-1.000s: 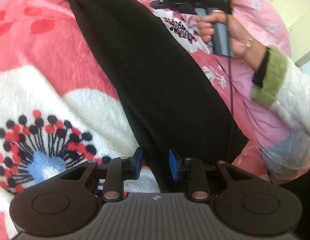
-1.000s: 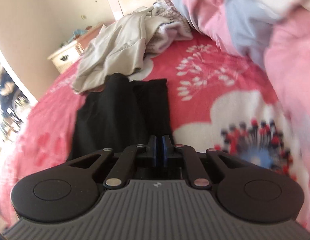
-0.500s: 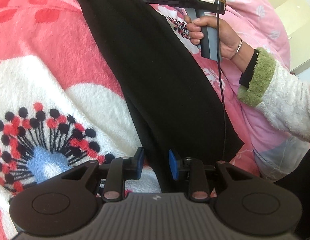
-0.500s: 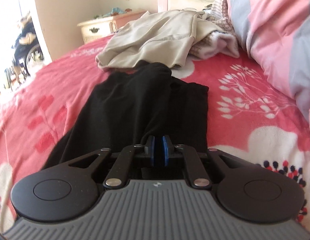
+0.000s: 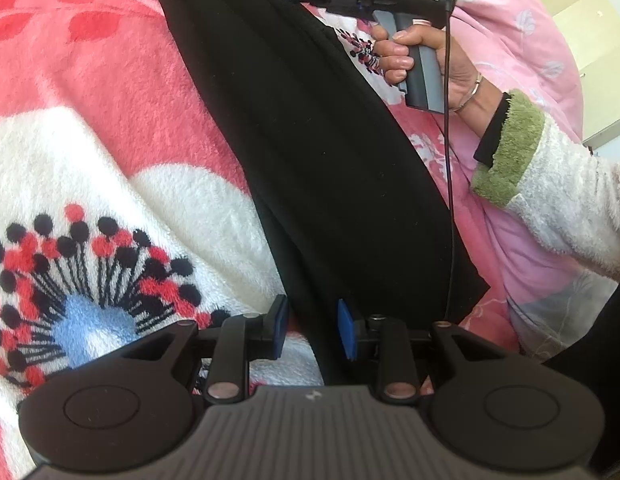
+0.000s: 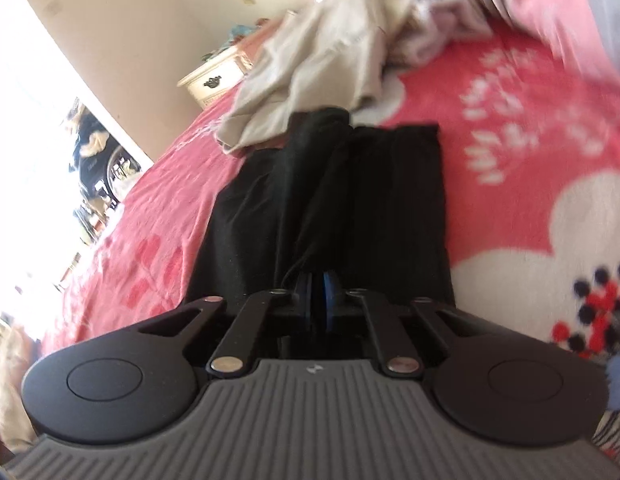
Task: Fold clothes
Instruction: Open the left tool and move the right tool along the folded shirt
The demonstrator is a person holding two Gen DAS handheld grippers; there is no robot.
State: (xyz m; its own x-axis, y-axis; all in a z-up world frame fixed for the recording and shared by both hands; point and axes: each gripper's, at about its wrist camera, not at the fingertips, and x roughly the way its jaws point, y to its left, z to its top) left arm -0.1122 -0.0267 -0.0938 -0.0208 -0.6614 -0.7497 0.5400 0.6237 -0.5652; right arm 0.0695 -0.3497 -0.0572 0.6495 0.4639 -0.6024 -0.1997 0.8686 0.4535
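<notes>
A pink floral blanket (image 6: 510, 128) is spread over the bed. Left of the black garment (image 6: 322, 200) on it, a bright doorway is seen; a cream nightstand (image 6: 213, 80) beyond. The left gripper (image 5: 312, 330) is released astride the hem; the right gripper (image 6: 317, 292) is clenched on the fabric.

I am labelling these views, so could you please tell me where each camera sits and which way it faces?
Left wrist: on the left gripper, looking down along the black garment on the floral blanket; the person's right hand shows.
Right wrist: on the right gripper, facing along the garment toward beige clothes and a nightstand; no body shows.
Shared: garment and blanket.
</notes>
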